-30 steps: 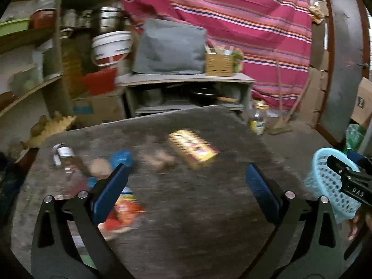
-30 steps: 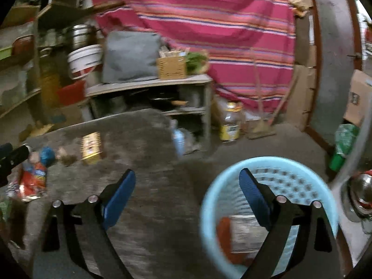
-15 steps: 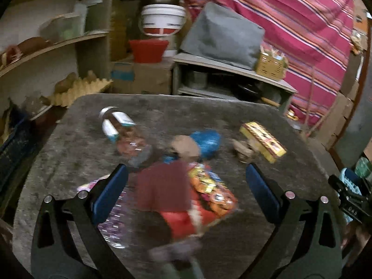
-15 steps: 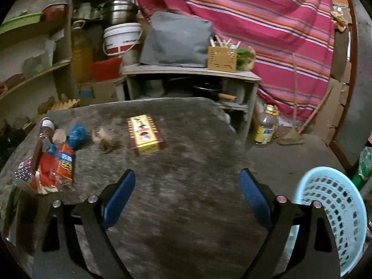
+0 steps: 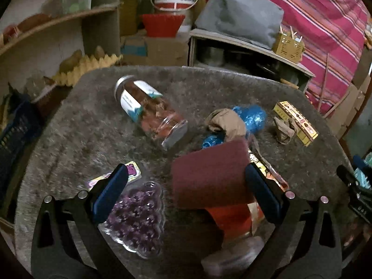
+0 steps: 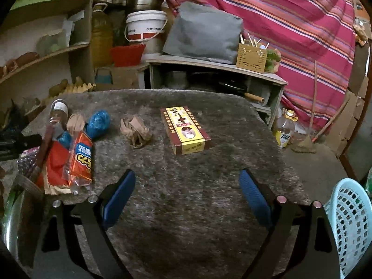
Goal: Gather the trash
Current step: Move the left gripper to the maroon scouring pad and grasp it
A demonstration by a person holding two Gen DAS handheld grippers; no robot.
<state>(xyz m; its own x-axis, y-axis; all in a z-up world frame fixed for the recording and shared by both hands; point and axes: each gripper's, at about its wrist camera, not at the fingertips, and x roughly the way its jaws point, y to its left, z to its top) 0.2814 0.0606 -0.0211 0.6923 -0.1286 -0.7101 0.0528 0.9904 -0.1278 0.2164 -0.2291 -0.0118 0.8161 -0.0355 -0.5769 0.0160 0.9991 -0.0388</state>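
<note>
A: Left gripper [image 5: 183, 193] now over the trash pile, no longer out by the yellow box [image 5: 295, 123] a second back. Jaws wide apart, nothing held.
B: Maroon pad [image 5: 209, 174] between the fingers, left of the box, atop red wrappers [image 5: 229, 216].
A: Right gripper [image 6: 186, 197]?
B: Spread apart, empty, now short of the box over table [image 6: 186, 220]; blue basket [image 6: 348, 220] off right.
A: Probably next pickup starting.

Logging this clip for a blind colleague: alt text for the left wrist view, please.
The open left gripper hovers over a maroon pad lying on snack wrappers, on a grey felt-covered table. Beyond lie a tipped glass jar, blue plastic and a yellow box.
</note>
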